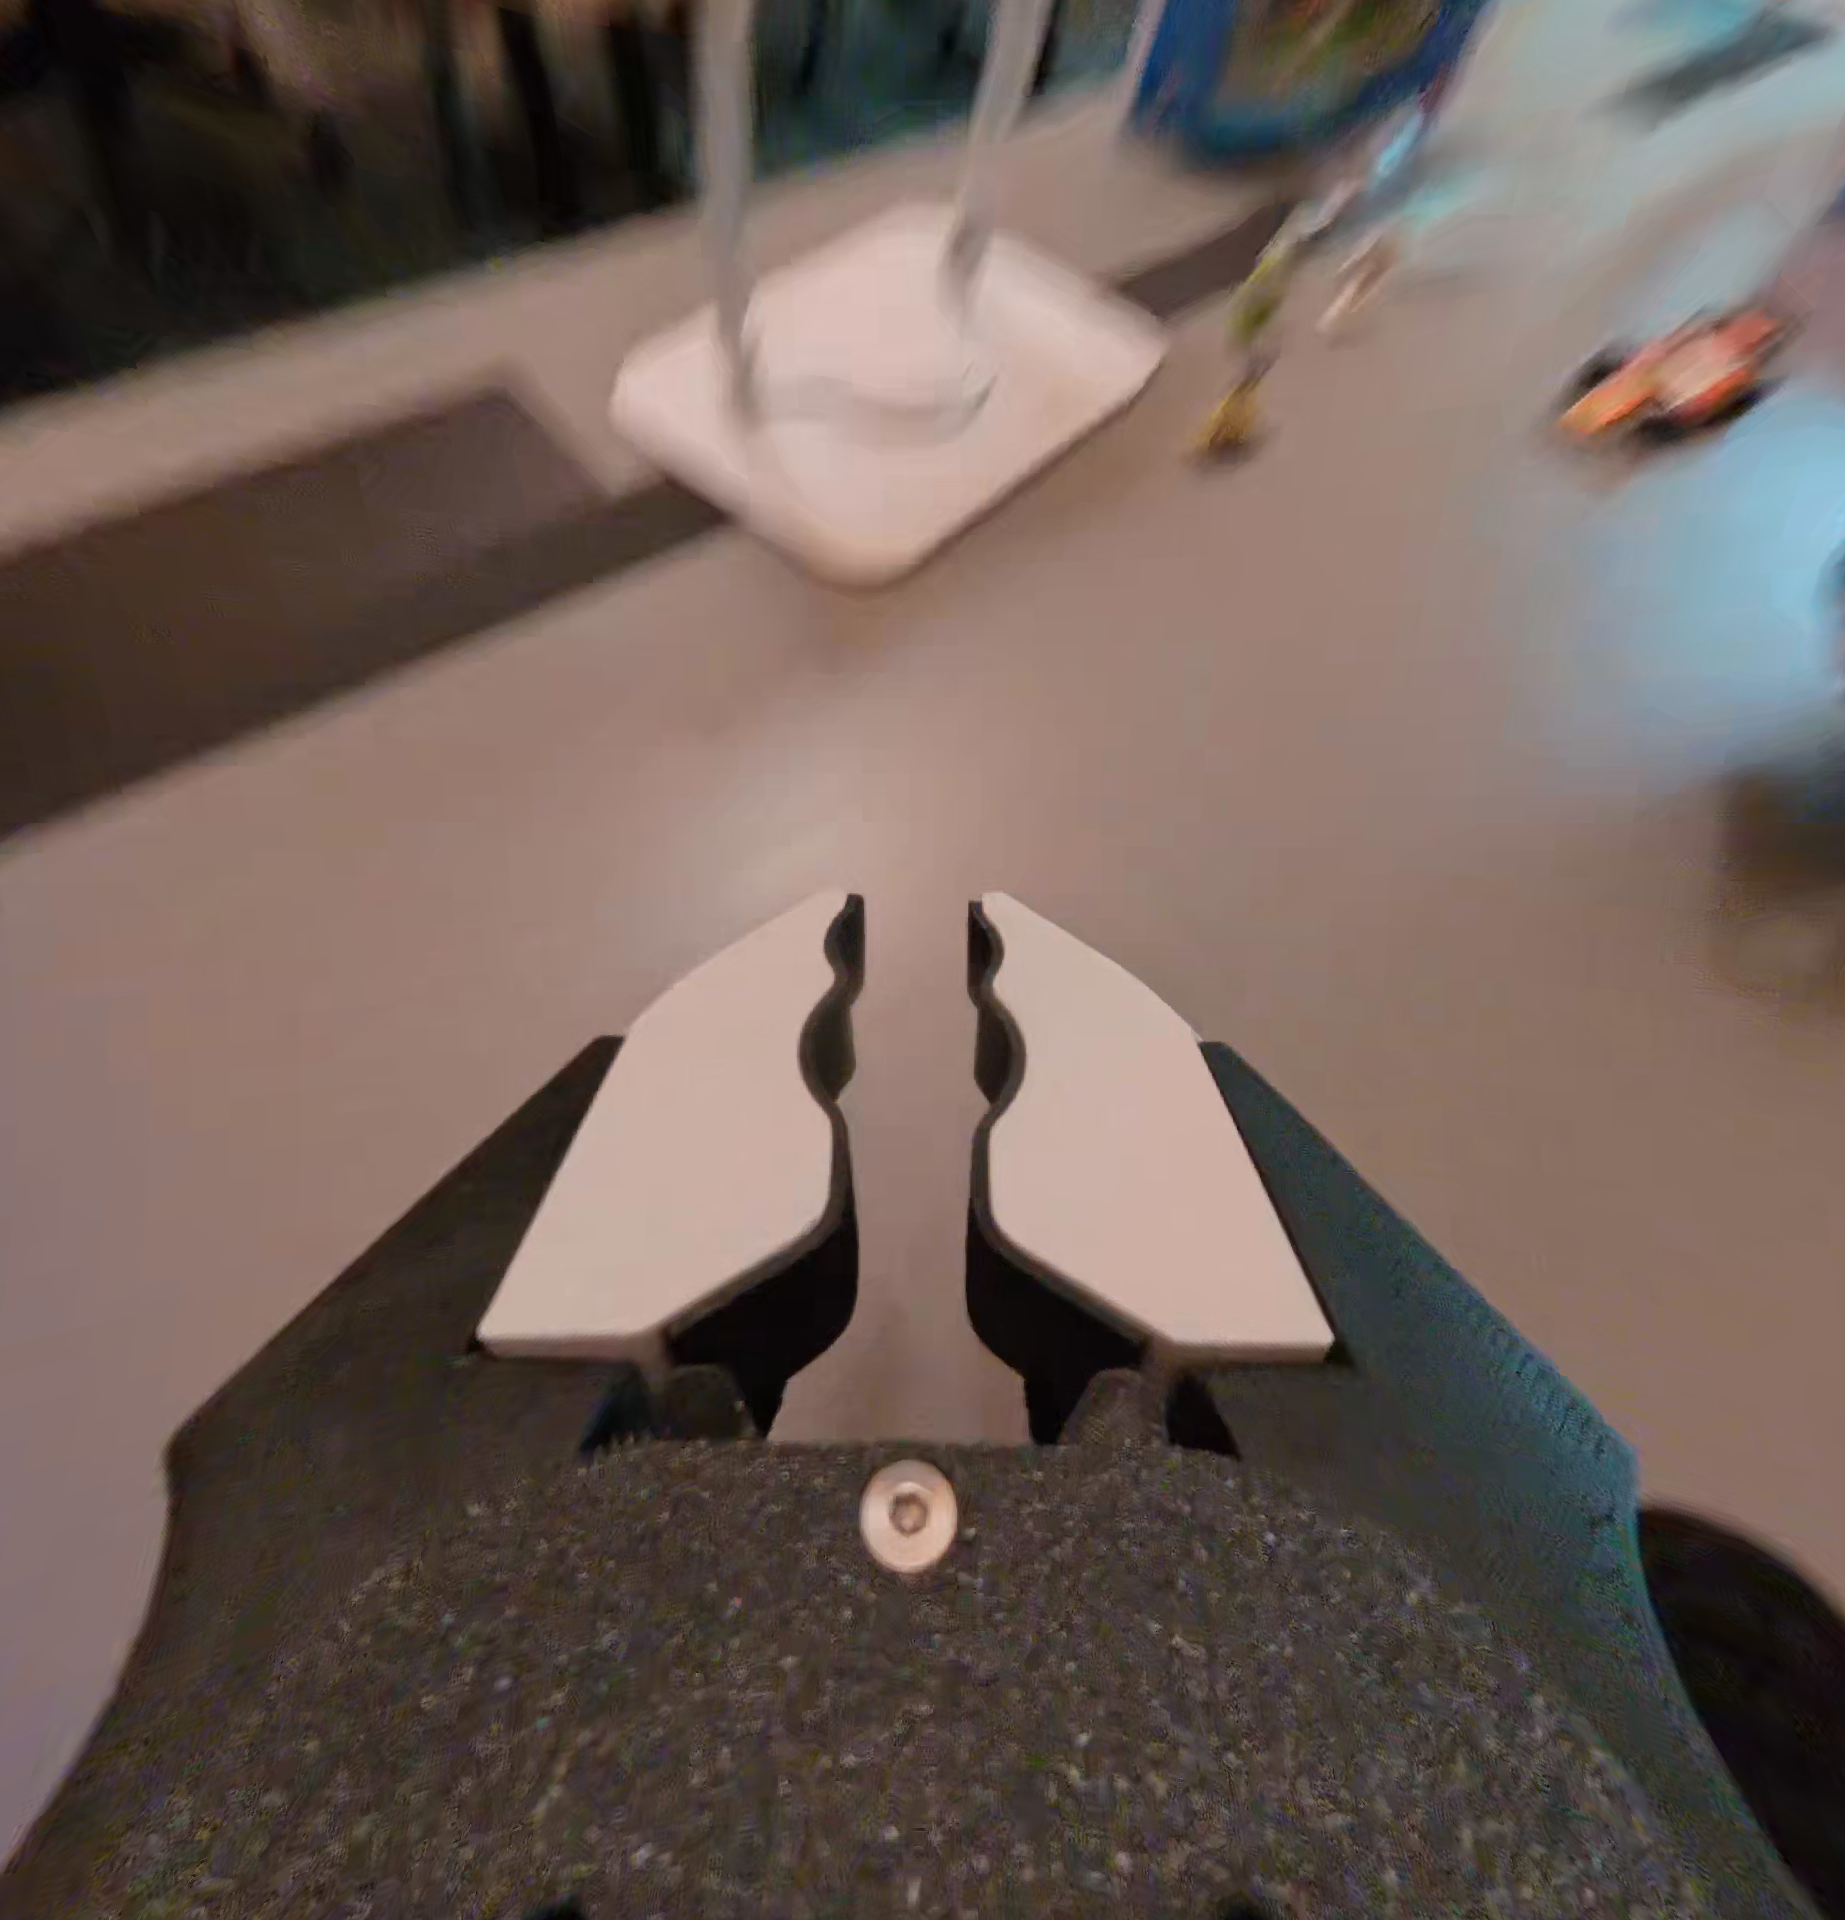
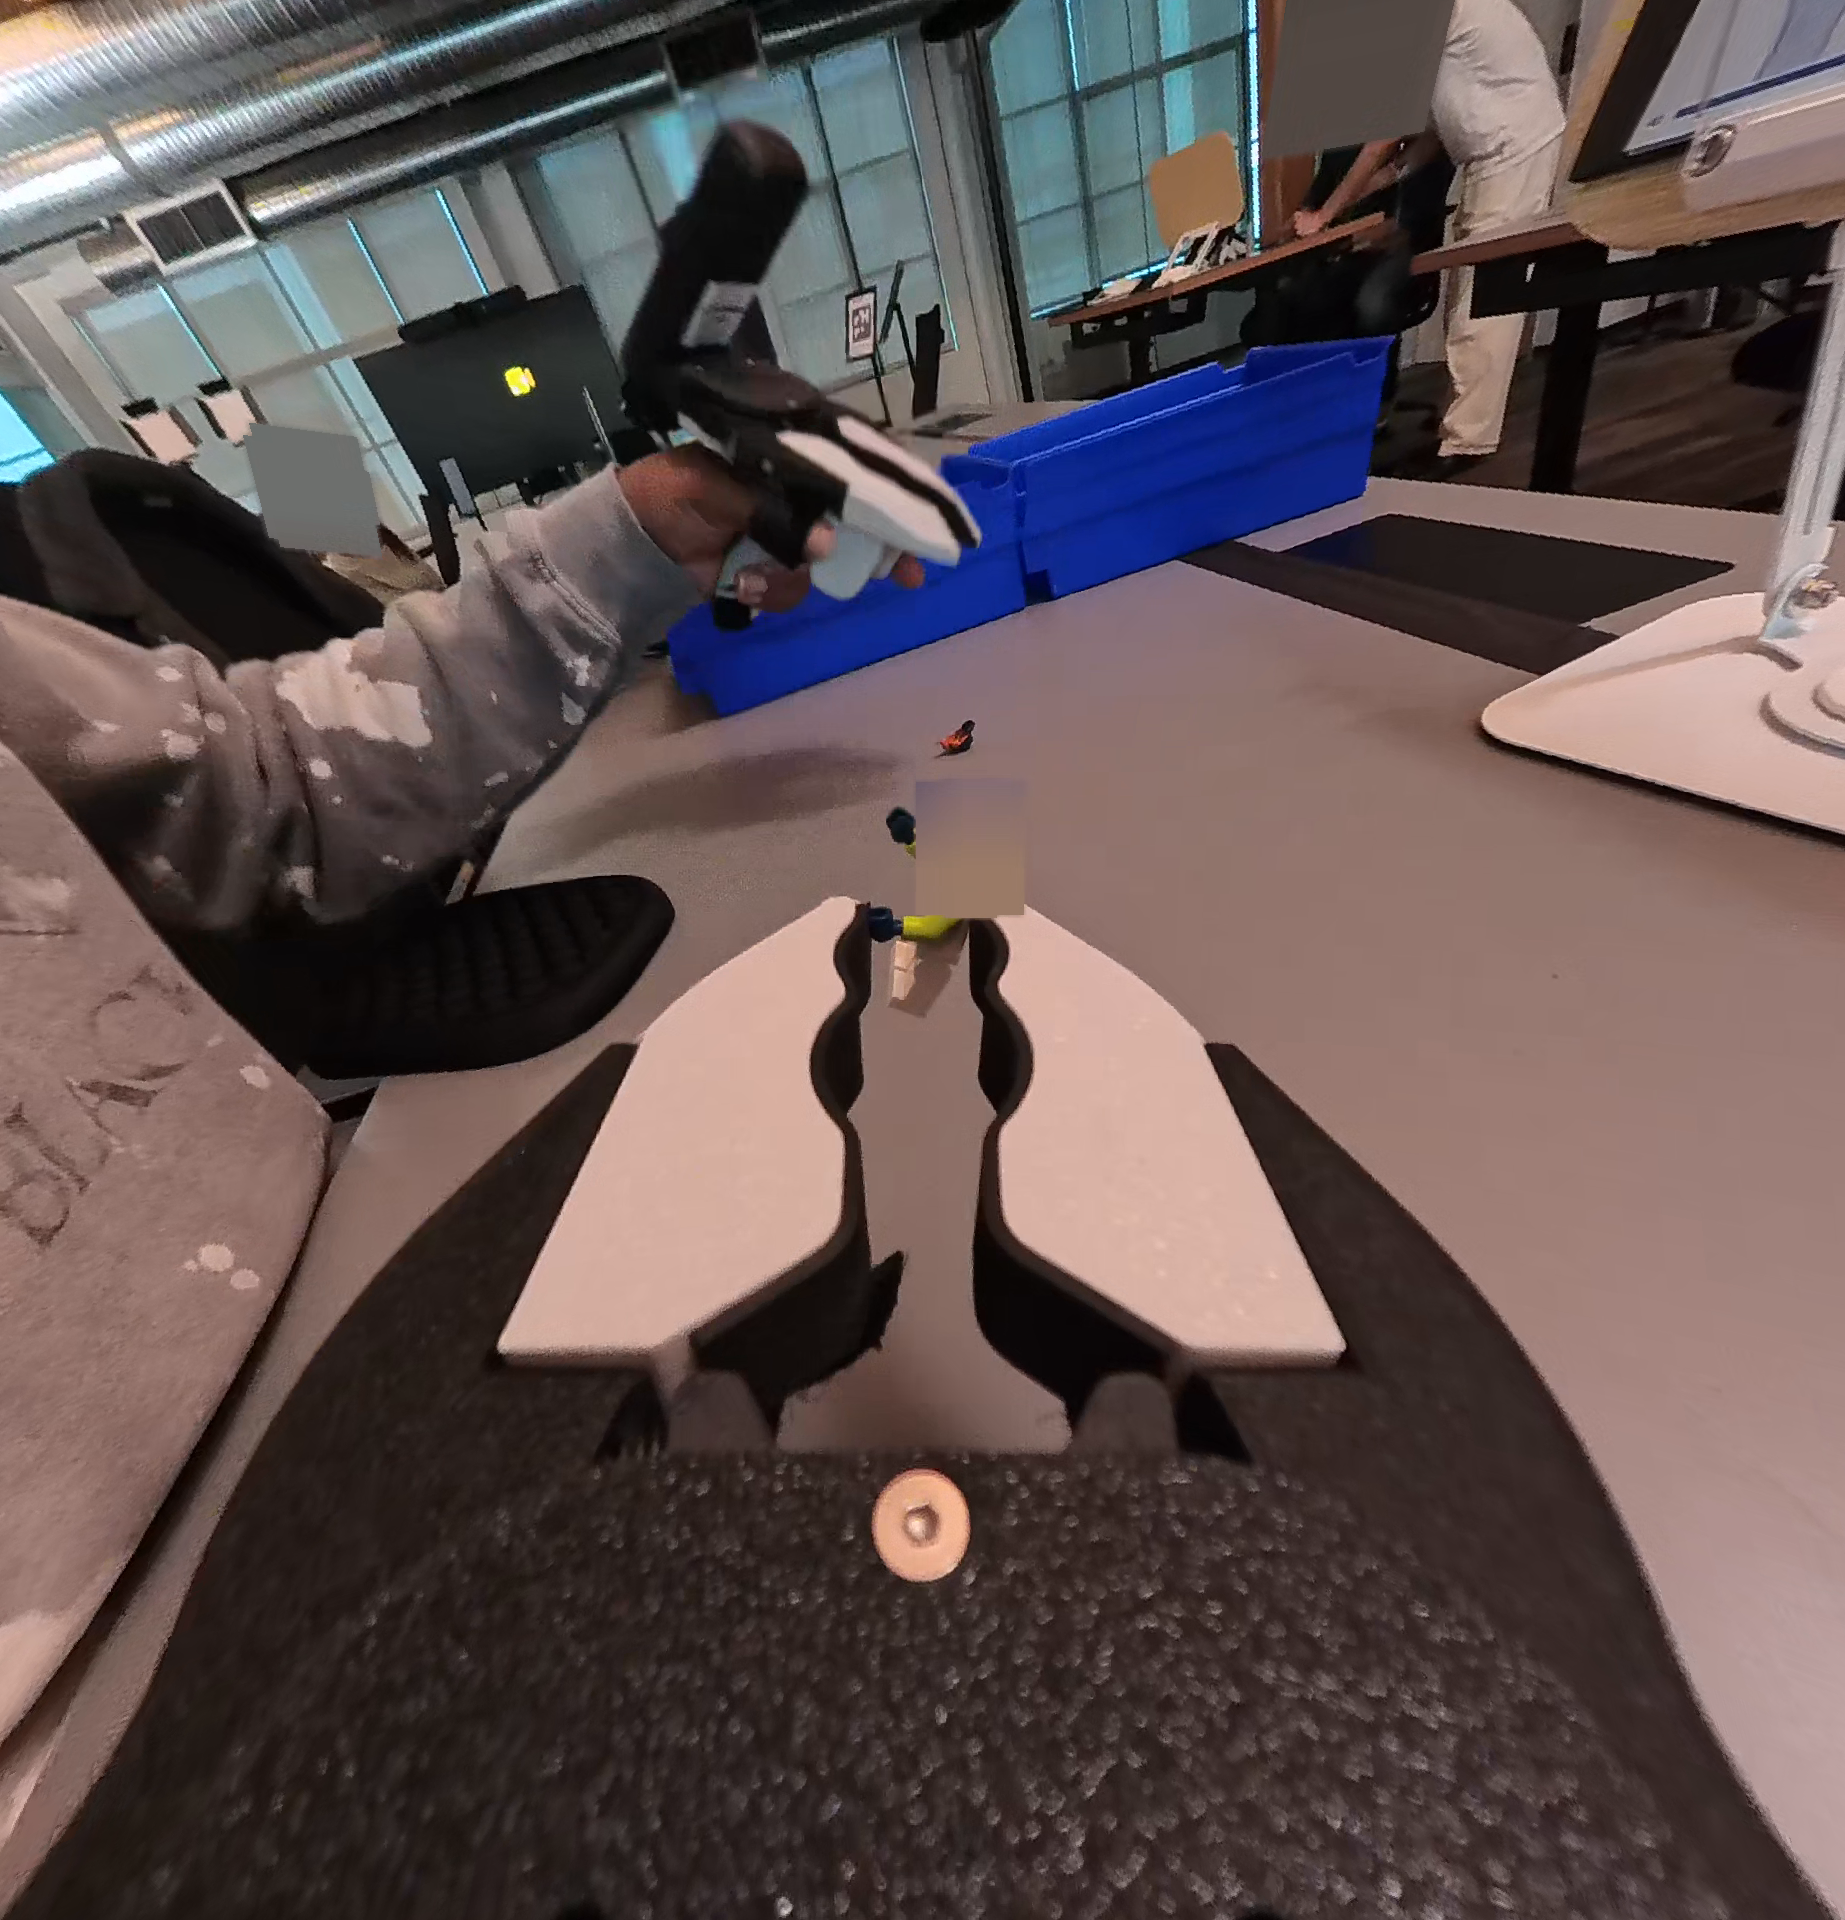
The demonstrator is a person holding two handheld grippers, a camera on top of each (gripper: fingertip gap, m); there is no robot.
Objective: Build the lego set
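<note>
My right gripper [image 2: 918,914] is shut on a lego minifigure [image 2: 928,951] with a yellow-green torso, pale legs and dark blue hands, held between the fingertips over the grey table [image 2: 1261,935]. The figure also shows, blurred, in the left wrist view [image 1: 1245,343]. A small orange and black lego piece [image 2: 957,736] lies on the table beyond it, and it shows blurred in the left wrist view [image 1: 1666,384]. My left gripper [image 1: 915,904] is empty, with a narrow gap between its fingers. It is raised above the table to the left in the right wrist view [image 2: 954,530].
Two blue bins [image 2: 1157,488] stand at the table's far side. A white monitor stand base [image 2: 1676,717] sits at the right, also in the left wrist view [image 1: 887,405]. A black chair armrest [image 2: 461,966] lies at the table's left edge. A person stands in the background. The grippers' ends are close to 30 centimetres from one another.
</note>
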